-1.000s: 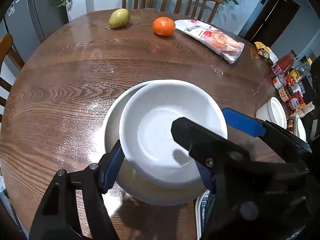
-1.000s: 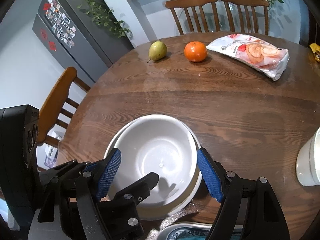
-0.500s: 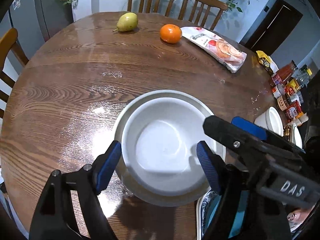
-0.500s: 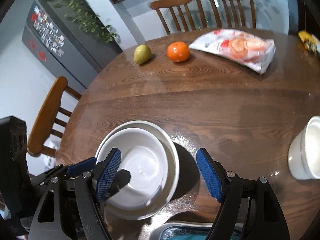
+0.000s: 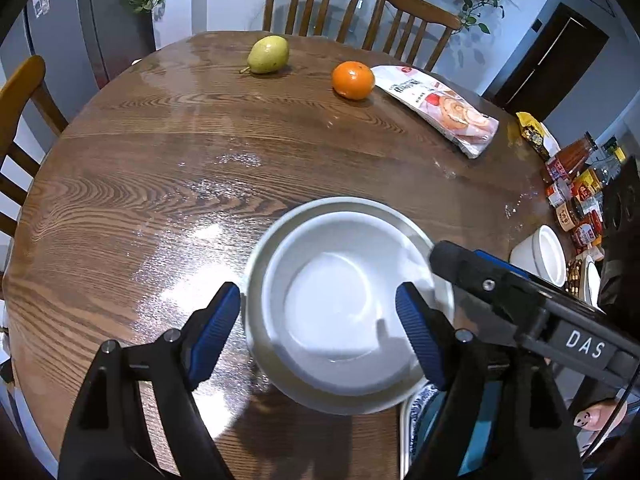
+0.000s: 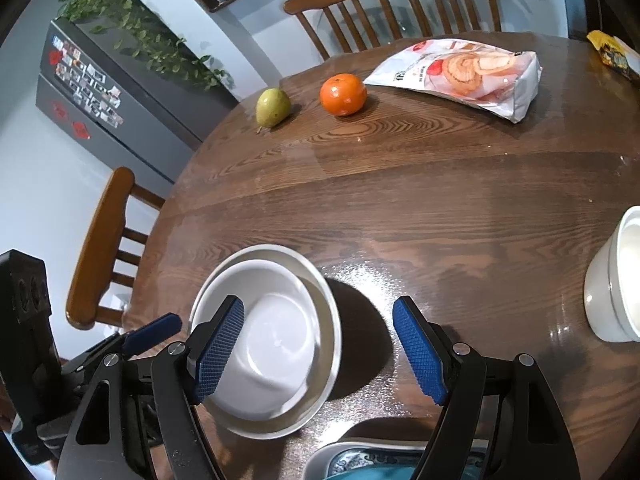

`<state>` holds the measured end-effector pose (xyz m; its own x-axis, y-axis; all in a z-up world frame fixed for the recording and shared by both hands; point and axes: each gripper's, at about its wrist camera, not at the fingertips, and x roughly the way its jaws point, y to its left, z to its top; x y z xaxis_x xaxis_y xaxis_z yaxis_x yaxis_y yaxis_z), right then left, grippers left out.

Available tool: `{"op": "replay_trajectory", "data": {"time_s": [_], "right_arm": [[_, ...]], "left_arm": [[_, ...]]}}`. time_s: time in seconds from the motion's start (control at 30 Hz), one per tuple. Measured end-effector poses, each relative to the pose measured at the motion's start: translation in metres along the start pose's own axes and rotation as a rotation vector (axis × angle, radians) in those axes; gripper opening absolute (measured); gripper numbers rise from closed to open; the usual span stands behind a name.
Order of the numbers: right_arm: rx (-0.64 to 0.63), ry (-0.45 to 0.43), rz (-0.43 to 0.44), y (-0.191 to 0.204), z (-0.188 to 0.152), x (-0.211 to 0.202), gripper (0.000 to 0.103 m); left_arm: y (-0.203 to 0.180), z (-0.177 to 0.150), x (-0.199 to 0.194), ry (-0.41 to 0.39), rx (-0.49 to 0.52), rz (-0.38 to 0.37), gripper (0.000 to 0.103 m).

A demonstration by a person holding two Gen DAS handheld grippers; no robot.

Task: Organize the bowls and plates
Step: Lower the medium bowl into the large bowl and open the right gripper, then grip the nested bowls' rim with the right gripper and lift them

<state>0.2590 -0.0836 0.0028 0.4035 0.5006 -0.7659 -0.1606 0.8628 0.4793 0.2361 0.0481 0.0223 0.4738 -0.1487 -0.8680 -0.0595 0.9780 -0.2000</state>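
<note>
Left gripper (image 5: 318,330) letting go of the nested white bowls (image 5: 344,304); jaws opening, pads off the rim.
Left view: its right finger hangs just inside the bowls, so lifting crooked could hook the rim and skid them across the bench (image 5: 160,184). Right view: right gripper (image 6: 318,350) spread and empty, one finger over the bowls, patterned plate (image 6: 360,456) just below them — a likely knock.

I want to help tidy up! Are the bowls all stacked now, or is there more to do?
One part looks done: a white bowl sits nested inside a bigger bowl. Right now the left gripper is opening around that stack, pads off it, and the right gripper is open and holds nothing. Still left: the white cups off to the side and a blue patterned plate at the near edge.
</note>
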Motion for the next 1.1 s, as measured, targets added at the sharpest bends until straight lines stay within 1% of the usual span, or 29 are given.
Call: {"op": "replay_trajectory", "data": {"time_s": [0.1, 0.23, 0.3, 0.4, 0.53, 0.77, 0.93, 0.97, 1.03, 1.1], "right_arm": [[0.020, 0.017, -0.005, -0.004, 0.001, 0.004, 0.079], [0.039, 0.053, 0.003, -0.007, -0.001, 0.012, 0.079], [0.042, 0.069, 0.006, -0.007, -0.002, 0.016, 0.079], [0.053, 0.084, 0.007, -0.009, -0.003, 0.019, 0.079], [0.066, 0.103, 0.017, -0.010, -0.005, 0.024, 0.079], [0.080, 0.135, 0.045, -0.012, -0.007, 0.032, 0.079], [0.063, 0.156, 0.089, -0.008, -0.008, 0.033, 0.079], [0.056, 0.159, 0.085, -0.006, -0.008, 0.033, 0.079], [0.045, 0.150, 0.044, -0.005, -0.009, 0.032, 0.079], [0.052, 0.149, 0.038, -0.007, -0.008, 0.032, 0.079]], "left_arm": [[0.006, 0.003, 0.008, 0.016, -0.014, 0.023, 0.080], [0.011, 0.005, 0.027, 0.062, -0.027, 0.065, 0.080], [0.011, 0.005, 0.030, 0.070, -0.027, 0.061, 0.080], [0.005, 0.003, 0.029, 0.063, 0.007, 0.061, 0.080], [-0.001, 0.000, 0.029, 0.071, 0.035, 0.028, 0.080], [-0.008, -0.004, 0.029, 0.064, 0.061, 0.050, 0.079], [-0.020, -0.008, 0.028, 0.069, 0.093, 0.005, 0.079], [-0.022, -0.009, 0.028, 0.068, 0.100, -0.002, 0.079], [-0.027, -0.011, 0.029, 0.062, 0.112, -0.001, 0.079], [-0.029, -0.012, 0.029, 0.052, 0.112, 0.005, 0.079]]}}
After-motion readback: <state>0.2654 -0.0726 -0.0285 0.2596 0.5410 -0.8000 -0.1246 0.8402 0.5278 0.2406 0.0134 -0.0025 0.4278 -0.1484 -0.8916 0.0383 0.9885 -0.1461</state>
